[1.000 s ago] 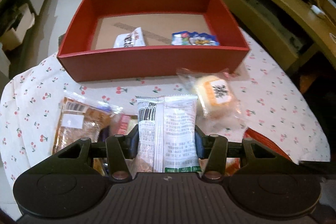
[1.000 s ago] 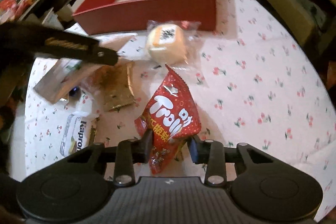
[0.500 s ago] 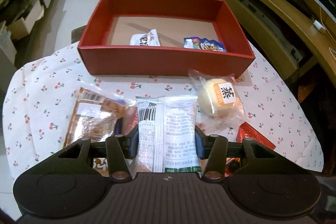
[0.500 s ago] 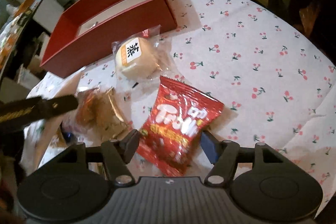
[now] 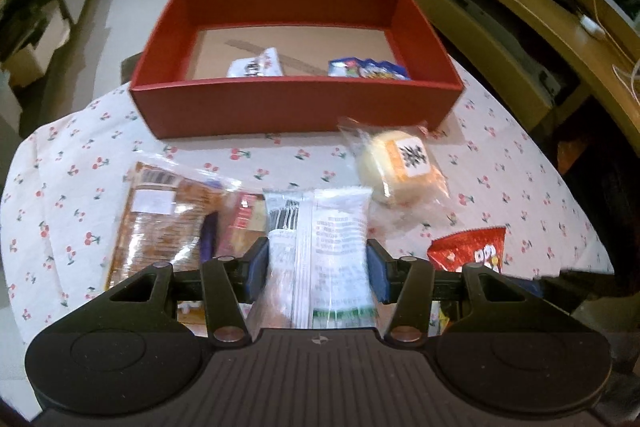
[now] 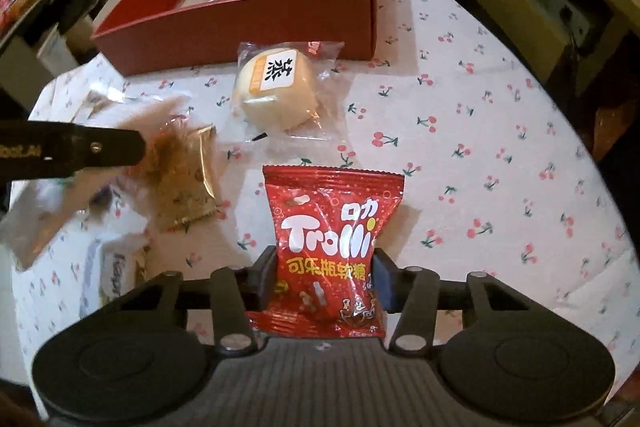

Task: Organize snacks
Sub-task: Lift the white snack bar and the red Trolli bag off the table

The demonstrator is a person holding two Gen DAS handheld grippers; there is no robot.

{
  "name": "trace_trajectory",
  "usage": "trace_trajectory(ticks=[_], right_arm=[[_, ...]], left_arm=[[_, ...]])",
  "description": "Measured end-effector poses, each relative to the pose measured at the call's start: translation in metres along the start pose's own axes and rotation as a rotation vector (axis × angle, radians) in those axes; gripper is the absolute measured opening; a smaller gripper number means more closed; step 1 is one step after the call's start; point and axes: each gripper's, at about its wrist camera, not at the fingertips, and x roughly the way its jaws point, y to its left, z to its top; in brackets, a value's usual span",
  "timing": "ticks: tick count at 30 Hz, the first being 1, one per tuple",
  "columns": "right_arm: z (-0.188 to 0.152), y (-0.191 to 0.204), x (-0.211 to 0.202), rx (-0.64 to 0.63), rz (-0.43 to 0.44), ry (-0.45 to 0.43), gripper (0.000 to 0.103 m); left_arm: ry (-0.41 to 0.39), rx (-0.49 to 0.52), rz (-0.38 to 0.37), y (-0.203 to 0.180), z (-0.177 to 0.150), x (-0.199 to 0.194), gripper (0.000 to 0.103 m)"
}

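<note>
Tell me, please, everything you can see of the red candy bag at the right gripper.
The red candy bag is a small glossy foil pouch with crimped ends, white "Trolli" lettering, yellow Chinese characters and little cola-bottle pictures near the bottom. It looks sealed and slightly puffy. Its lower half sits between the fingers of the right gripper, which press on both side edges; its top points toward the red box. Whether it is lifted off the cherry-print tablecloth cannot be told. In the left wrist view only a corner shows.

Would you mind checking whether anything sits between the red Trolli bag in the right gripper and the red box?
Yes: the wrapped round pastry lies on the cloth directly between the Trolli bag and the red box, just before its near wall; carried higher, the bag should pass over both.
</note>
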Motion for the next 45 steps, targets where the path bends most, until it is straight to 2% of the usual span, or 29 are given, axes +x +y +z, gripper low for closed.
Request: trace_trajectory(ticks=[7, 12, 15, 19, 21, 25, 29, 34, 39, 42, 44, 45], right_arm=[[0.006, 0.004, -0.006, -0.048, 0.037, -0.033, 0.074], [0.006, -0.009, -0.004, -0.015, 0.059, -0.028, 0.074], [0.005, -0.016, -0.006, -0.002, 0.068, -0.036, 0.074], [0.005, -0.024, -0.01, 0.015, 0.085, -0.046, 0.074], [0.005, -0.025, -0.013, 0.016, 0.091, -0.053, 0.074], [0.007, -0.032, -0.018, 0.026, 0.102, -0.067, 0.074], [0.008, -0.044, -0.026, 0.059, 0.114, -0.093, 0.074], [0.005, -0.055, -0.037, 0.085, 0.14, -0.118, 0.074], [0.002, -0.057, -0.047, 0.08, 0.176, -0.137, 0.074], [0.001, -0.06, -0.053, 0.082, 0.197, -0.15, 0.074], [0.001, -0.062, -0.056, 0.085, 0.2, -0.158, 0.074], [0.0, -0.064, -0.057, 0.088, 0.201, -0.161, 0.074]], left_arm=[[0.006, 0.048, -0.002, -0.014, 0.0, 0.005, 0.055], [0.044, 0.076, 0.034, -0.017, -0.006, 0.02, 0.059], [0.064, 0.054, 0.033, -0.013, -0.006, 0.025, 0.061], [0.051, 0.028, 0.029, -0.014, -0.002, 0.024, 0.072], [0.056, 0.024, 0.045, -0.019, -0.002, 0.027, 0.074], [0.072, -0.002, 0.061, -0.028, -0.007, 0.035, 0.084], [0.041, -0.045, 0.097, -0.031, -0.013, 0.029, 0.086], [0.013, -0.11, 0.126, -0.029, -0.023, 0.013, 0.087], [0.015, -0.189, 0.122, -0.032, -0.034, 0.005, 0.089], [0.051, -0.194, 0.144, -0.044, -0.033, 0.018, 0.084], [0.076, -0.194, 0.161, -0.052, -0.03, 0.029, 0.073], [0.089, -0.2, 0.177, -0.055, -0.027, 0.036, 0.072]])
